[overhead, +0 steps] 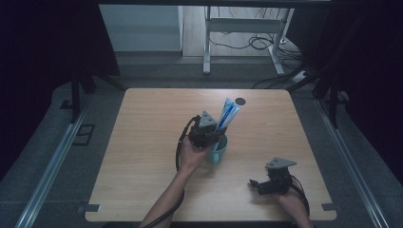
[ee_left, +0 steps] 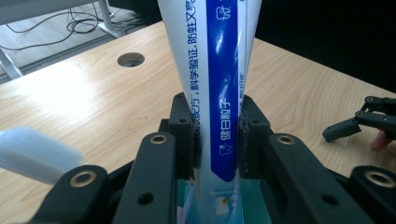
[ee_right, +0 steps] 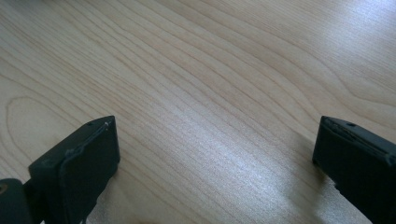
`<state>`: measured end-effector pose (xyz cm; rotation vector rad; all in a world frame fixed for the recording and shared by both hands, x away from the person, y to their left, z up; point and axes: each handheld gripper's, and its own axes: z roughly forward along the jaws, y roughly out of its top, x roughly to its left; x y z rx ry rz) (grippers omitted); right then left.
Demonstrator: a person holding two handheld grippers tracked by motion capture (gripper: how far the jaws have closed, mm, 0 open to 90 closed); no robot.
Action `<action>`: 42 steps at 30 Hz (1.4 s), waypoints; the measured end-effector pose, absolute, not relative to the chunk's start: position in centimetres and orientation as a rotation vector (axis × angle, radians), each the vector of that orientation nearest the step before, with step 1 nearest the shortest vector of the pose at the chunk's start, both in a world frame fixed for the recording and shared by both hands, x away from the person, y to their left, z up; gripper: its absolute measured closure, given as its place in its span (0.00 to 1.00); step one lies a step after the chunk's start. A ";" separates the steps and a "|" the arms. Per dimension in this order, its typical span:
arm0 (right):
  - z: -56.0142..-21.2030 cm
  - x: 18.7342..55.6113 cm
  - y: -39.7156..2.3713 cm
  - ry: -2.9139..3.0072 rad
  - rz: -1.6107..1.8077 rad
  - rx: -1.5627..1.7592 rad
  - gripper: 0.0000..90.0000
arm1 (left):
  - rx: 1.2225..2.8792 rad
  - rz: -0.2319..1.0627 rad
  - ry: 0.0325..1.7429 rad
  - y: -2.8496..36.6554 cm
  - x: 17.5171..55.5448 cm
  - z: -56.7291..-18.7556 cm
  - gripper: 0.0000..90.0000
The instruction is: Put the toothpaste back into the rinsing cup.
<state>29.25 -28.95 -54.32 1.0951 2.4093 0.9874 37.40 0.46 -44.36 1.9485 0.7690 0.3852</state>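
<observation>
While the left gripper [overhead: 212, 137] hangs over the teal cup [overhead: 219, 151] near mid-table, a white-and-blue toothpaste tube [ee_left: 219, 93] stands between its fingers [ee_left: 181, 135], pinched on both sides. Tube runs upright, tilted slightly, lower end down in the cup. A white toothbrush head [ee_left: 32, 154] shows blurred just beside, at left. To the right, well apart, the right gripper [overhead: 259, 184] rests low on the table [ee_right: 210, 93], fingers [ee_right: 81, 158] spread wide, holding nothing.
</observation>
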 end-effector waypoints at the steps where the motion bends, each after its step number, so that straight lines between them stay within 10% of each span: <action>1: -54.3 29.3 -29.0 2.408 0.987 1.092 0.00 | 1.950 0.389 0.768 0.4 37.4 -44.5 0.80; 42: -54.3 29.2 -28.9 2.409 0.988 1.095 0.00 | 2.009 0.362 0.796 0.5 37.1 -47.0 0.76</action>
